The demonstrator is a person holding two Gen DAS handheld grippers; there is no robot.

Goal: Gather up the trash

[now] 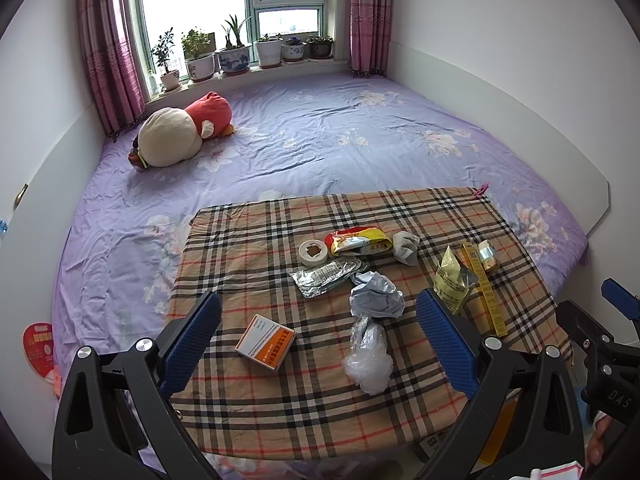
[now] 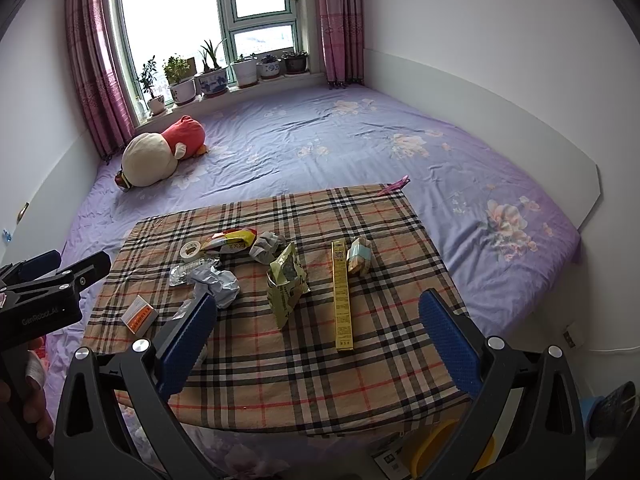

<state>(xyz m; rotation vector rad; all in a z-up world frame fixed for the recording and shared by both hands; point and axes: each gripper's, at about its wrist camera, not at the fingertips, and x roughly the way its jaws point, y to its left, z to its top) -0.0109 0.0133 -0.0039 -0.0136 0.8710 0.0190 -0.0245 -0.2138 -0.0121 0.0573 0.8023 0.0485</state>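
Observation:
Trash lies on a plaid cloth (image 1: 248, 248) (image 2: 384, 240) on the bed. It includes an orange-white box (image 1: 265, 343) (image 2: 139, 314), a clear plastic wad (image 1: 369, 360), crumpled grey paper (image 1: 376, 294) (image 2: 216, 282), a foil wrapper (image 1: 324, 280), a tape roll (image 1: 313, 253) (image 2: 191, 249), a red-yellow packet (image 1: 358, 241) (image 2: 232, 240), a green pouch (image 1: 452, 282) (image 2: 286, 284) and a long yellow box (image 1: 486, 292) (image 2: 342, 296). My left gripper (image 1: 320, 322) is open above the near edge, astride the plastic wad. My right gripper (image 2: 320, 322) is open and empty above the near edge.
A plush toy (image 1: 180, 134) (image 2: 160, 152) lies far left on the purple bed sheet (image 1: 360, 132). Potted plants (image 1: 236, 52) line the windowsill. White walls flank the bed. A yellow object (image 2: 448, 448) sits below the bed's near edge.

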